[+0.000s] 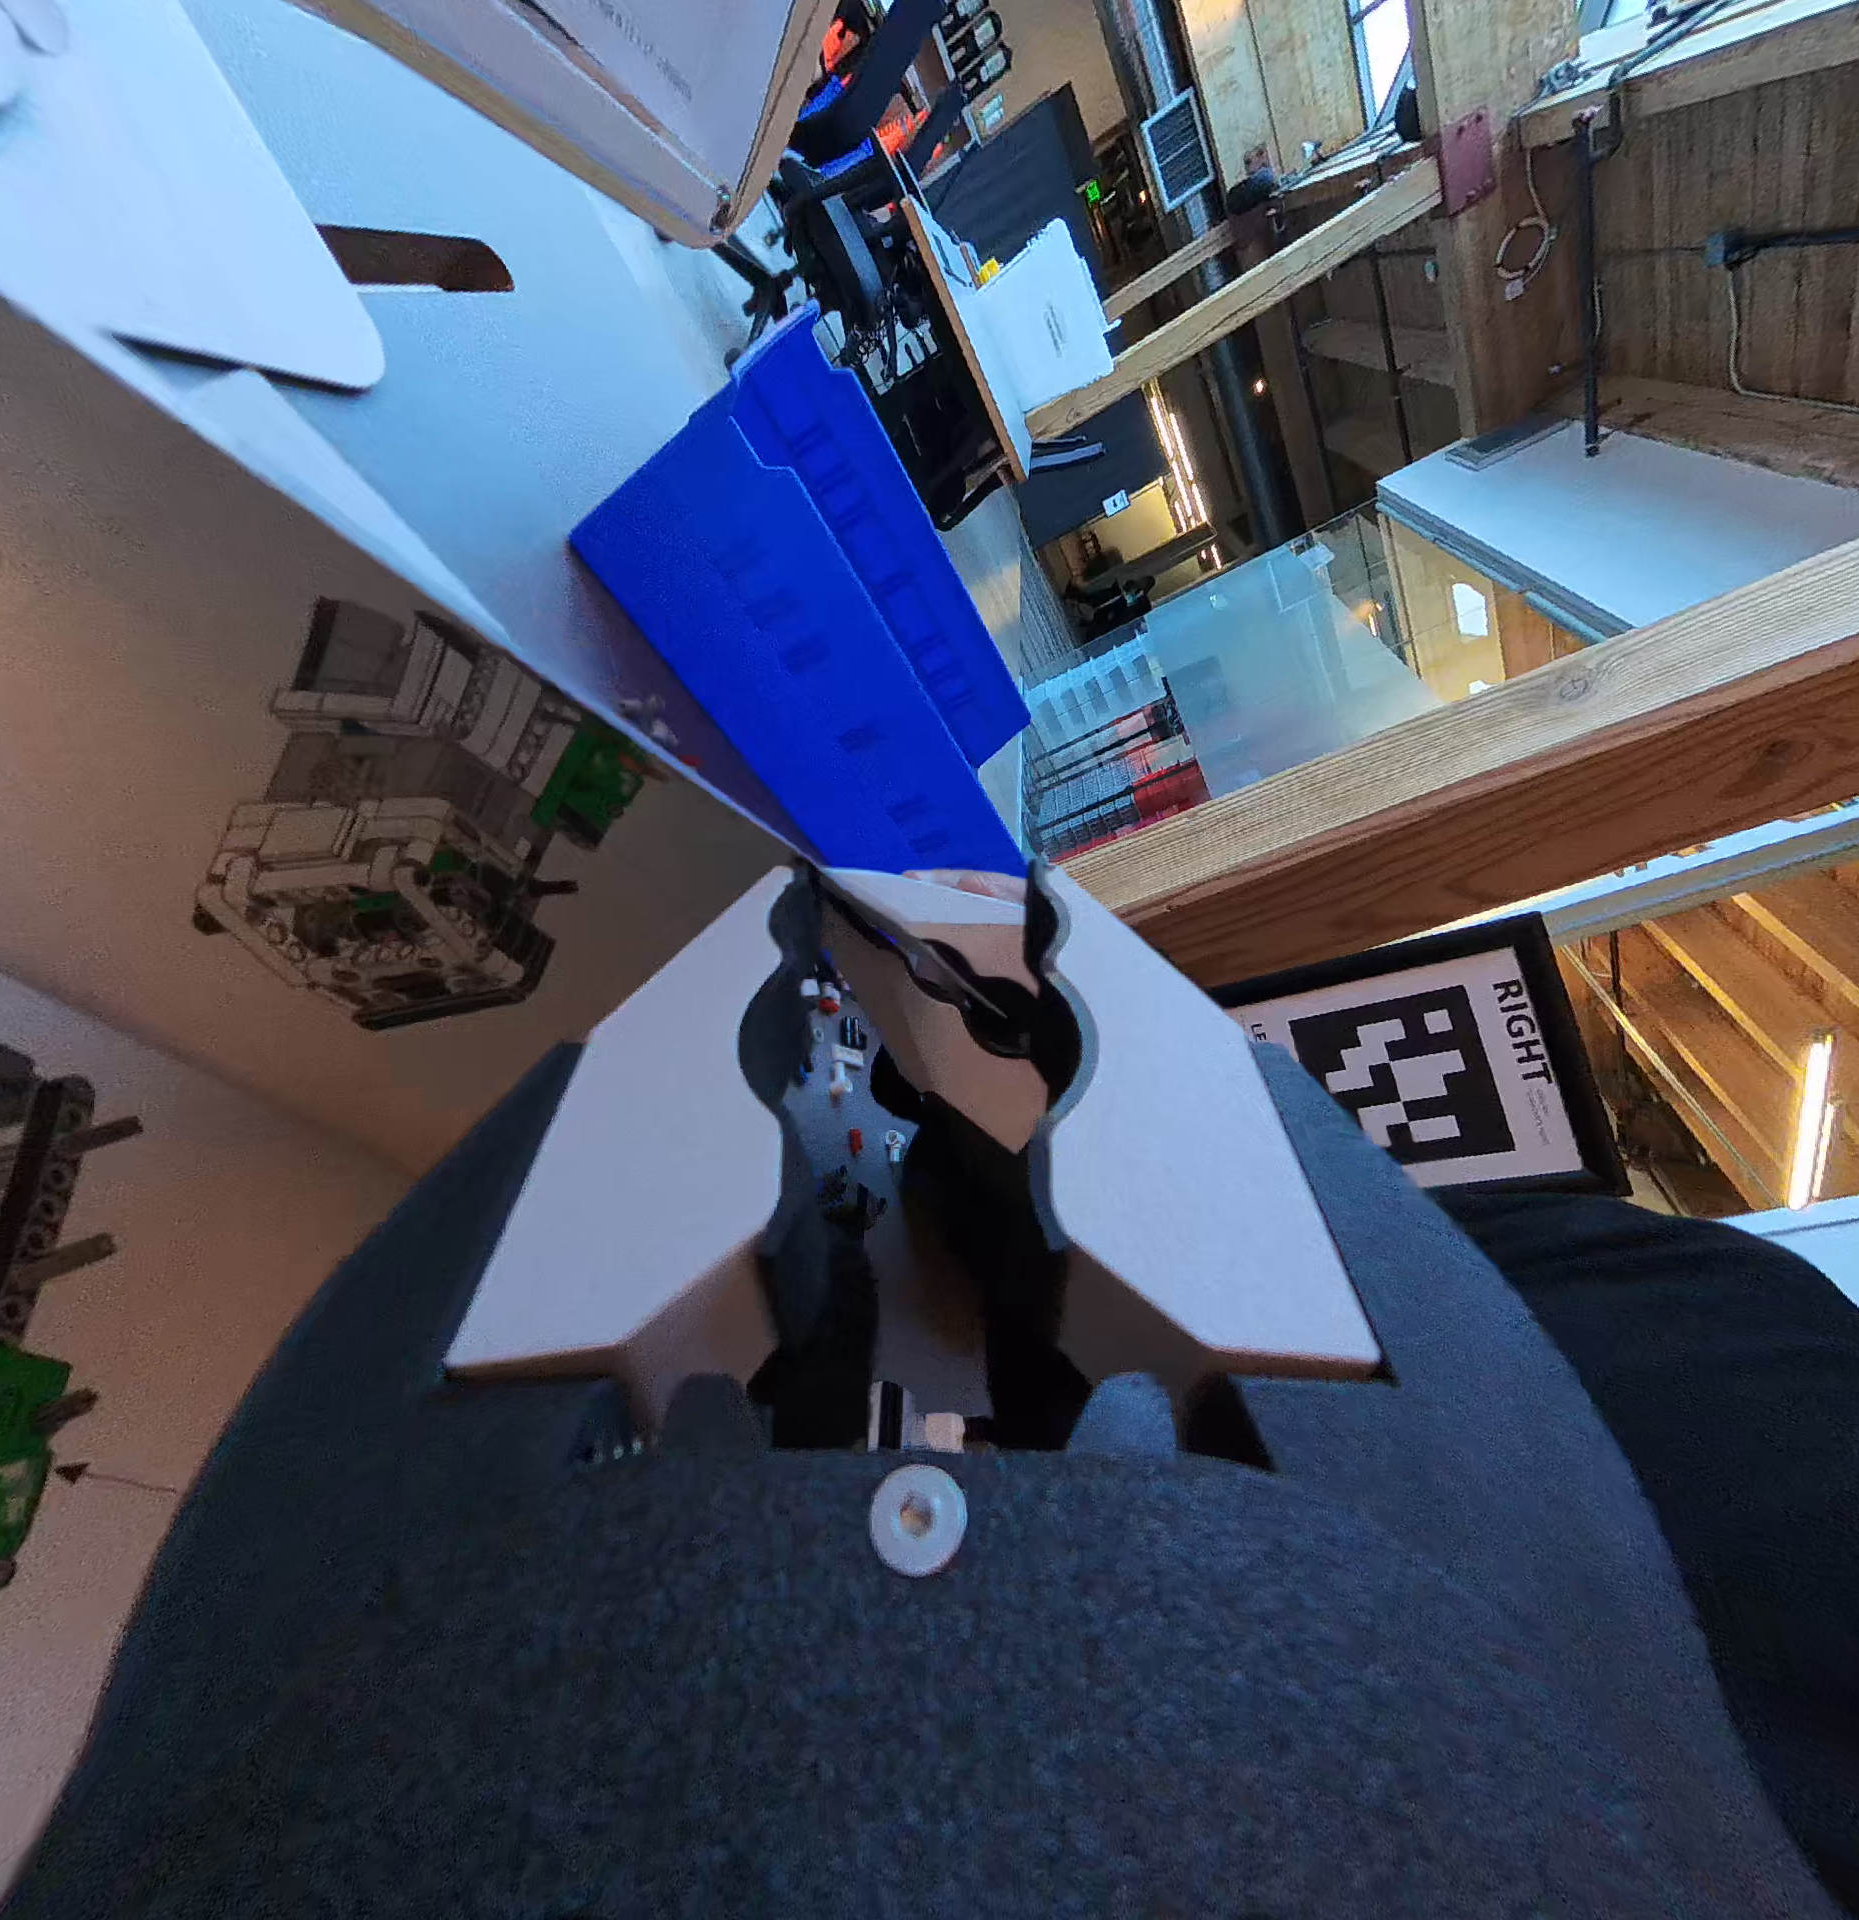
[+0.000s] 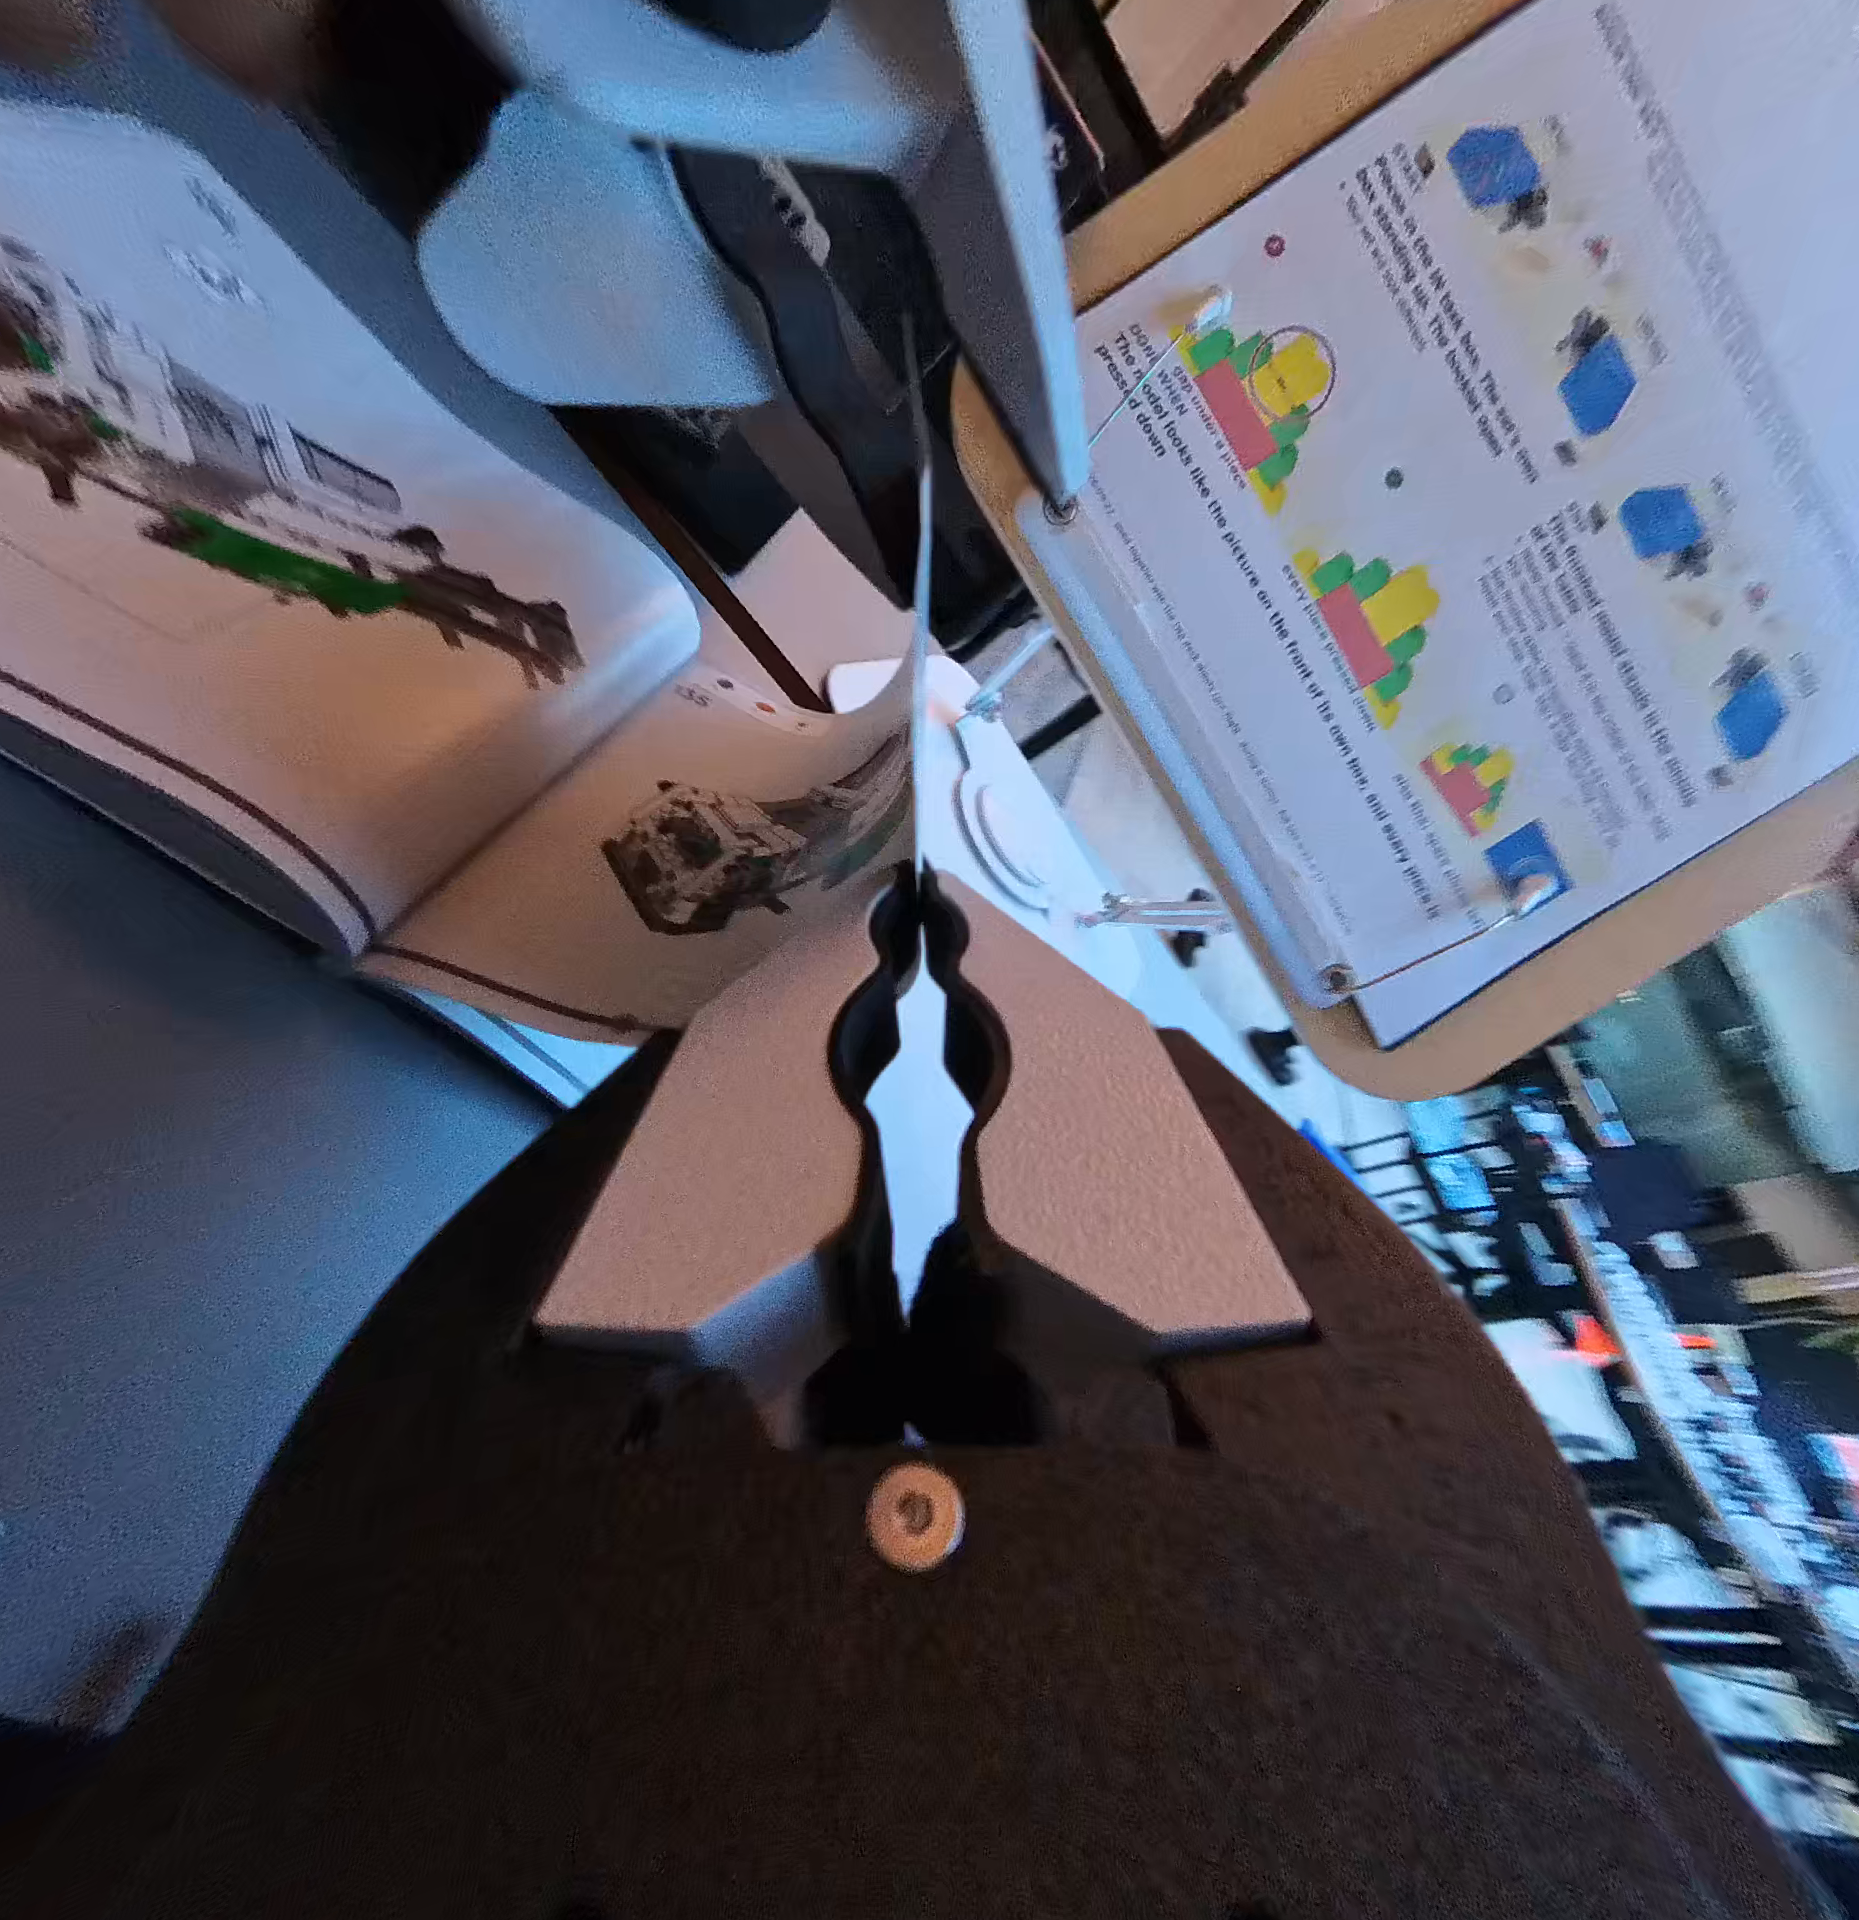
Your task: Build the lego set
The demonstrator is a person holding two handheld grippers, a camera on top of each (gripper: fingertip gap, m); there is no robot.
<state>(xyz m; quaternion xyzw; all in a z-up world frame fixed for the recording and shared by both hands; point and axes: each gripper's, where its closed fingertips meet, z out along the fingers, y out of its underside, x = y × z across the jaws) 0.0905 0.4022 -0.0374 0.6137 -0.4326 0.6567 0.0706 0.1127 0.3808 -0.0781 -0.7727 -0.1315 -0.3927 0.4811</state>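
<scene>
A grey table (image 2: 177, 1091) carries an open instruction booklet (image 2: 312, 665) and blue bins (image 1: 800, 623)

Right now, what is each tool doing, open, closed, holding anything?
Left tool: open, with a booklet page between its fingers, not pinched.
Right tool: closed on the edge of a booklet page.
</scene>
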